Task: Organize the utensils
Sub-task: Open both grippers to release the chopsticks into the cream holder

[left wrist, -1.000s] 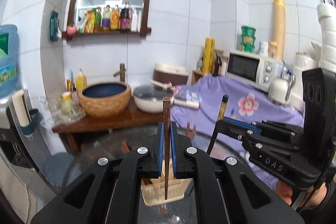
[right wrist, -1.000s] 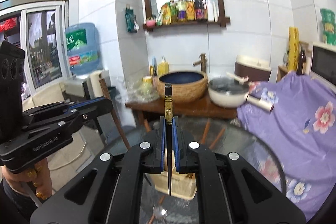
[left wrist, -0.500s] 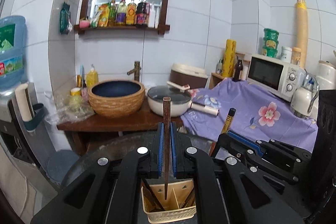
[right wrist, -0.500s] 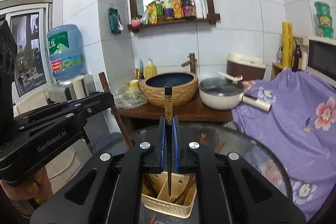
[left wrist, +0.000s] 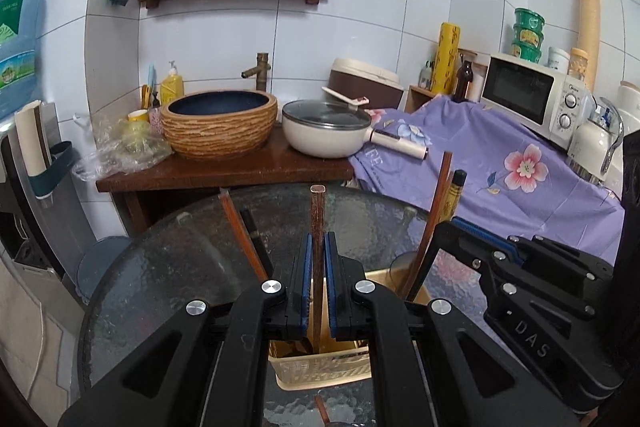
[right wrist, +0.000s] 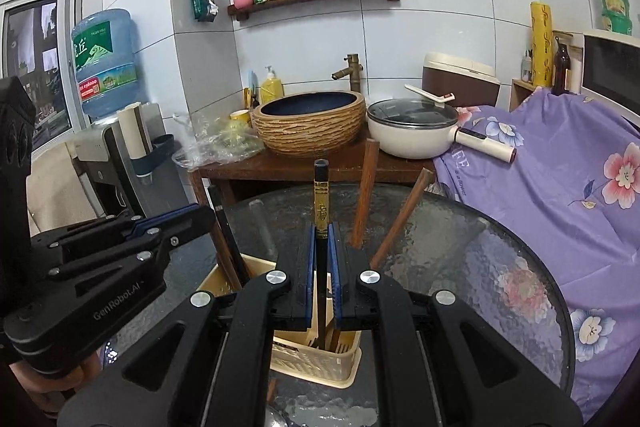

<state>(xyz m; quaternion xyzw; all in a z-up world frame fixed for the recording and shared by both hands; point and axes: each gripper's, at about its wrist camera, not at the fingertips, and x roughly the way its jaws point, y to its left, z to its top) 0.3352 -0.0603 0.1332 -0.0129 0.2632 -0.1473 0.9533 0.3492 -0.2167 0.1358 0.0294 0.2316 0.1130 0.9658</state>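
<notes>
Left gripper (left wrist: 316,291): lower centre of the left wrist view, blue pads clenched on a brown wooden chopstick (left wrist: 318,227). The stick stands upright, square top above the pads, lower end dipping into the basket; its tip is hidden there.

Right gripper (right wrist: 321,291): lower centre of the right wrist view, pads clamped on a black chopstick (right wrist: 321,211) with a gold printed band. It stands upright, its lower end inside the basket.

Cream plastic basket (left wrist: 320,367): on the glass table, directly below both grippers. Most of its rim and interior is covered by the gripper bodies; the compartments cannot be made out.

Other chopsticks (right wrist: 366,195): several brown and dark sticks lean in the basket, fanning left and right of centre. Their lower halves are hidden and the count is uncertain.

Round glass table (right wrist: 480,259): textured top; near edge cut off at frame bottom. A small brown item (left wrist: 322,409) lies at the bottom edge of the left wrist view, cropped and unidentifiable.

Person's hand (right wrist: 52,379): lower left corner of the right wrist view, mostly hidden behind the left gripper's body.

Background: woven-look basin (left wrist: 220,125), white lidded pot (left wrist: 326,131), microwave (left wrist: 532,95), purple floral cloth (right wrist: 560,187).
</notes>
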